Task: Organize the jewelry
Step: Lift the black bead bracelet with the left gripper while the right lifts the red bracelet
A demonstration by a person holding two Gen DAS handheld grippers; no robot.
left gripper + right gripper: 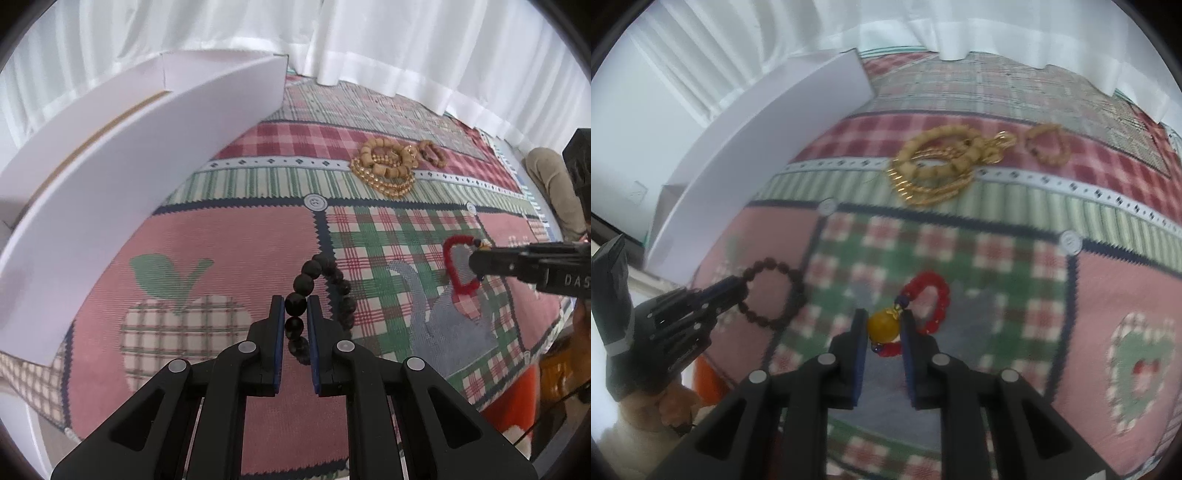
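left gripper (296, 306) clamped on black bead bracelet (325, 291), near left | right gripper (884, 325) clamped on red bracelet (929, 302) (at its yellow bead) | gold jewelry pile (388, 168) far centre | white box (110, 177) far left

Open patterned cloth (229, 251) between both grippers, white box wall (122, 192) blocking the left side, gold and wooden jewelry pile (388, 166) obstructing the far centre, white curtain (406, 48) closing the rear edge
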